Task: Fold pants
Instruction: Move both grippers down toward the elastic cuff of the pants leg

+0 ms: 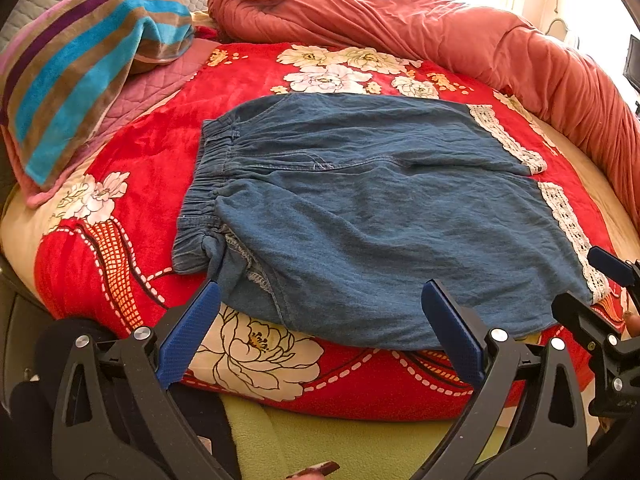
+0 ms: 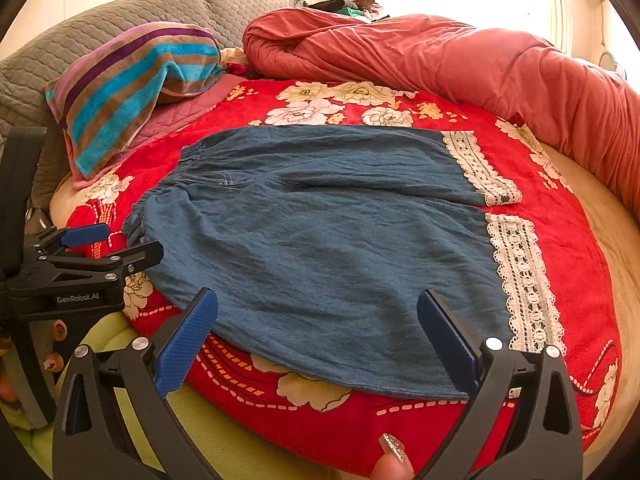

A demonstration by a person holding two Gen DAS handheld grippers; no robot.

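The blue denim pants with lace-trimmed cuffs (image 1: 360,216) lie flat on the red floral blanket (image 1: 132,168) covering the bed. Relative to the pants, the striped terry towel (image 1: 80,80) sits behind and left on a pink quilted pad (image 1: 156,88), and the rolled red duvet (image 1: 440,28) runs behind and along the right. Both tongs, left (image 1: 320,328) and right (image 2: 318,340), hover at the pants' near edge.

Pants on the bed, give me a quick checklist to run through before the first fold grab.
1. Pants spread flat on the red blanket: ok.
2. Left gripper jaws open: ok.
3. Right gripper jaws open: ok.
4. Near edge of the fabric lies between each gripper's fingers: ok.
5. Lace hems lined up: not ok, the two are offset.
6. Nothing lying on the pants: ok.
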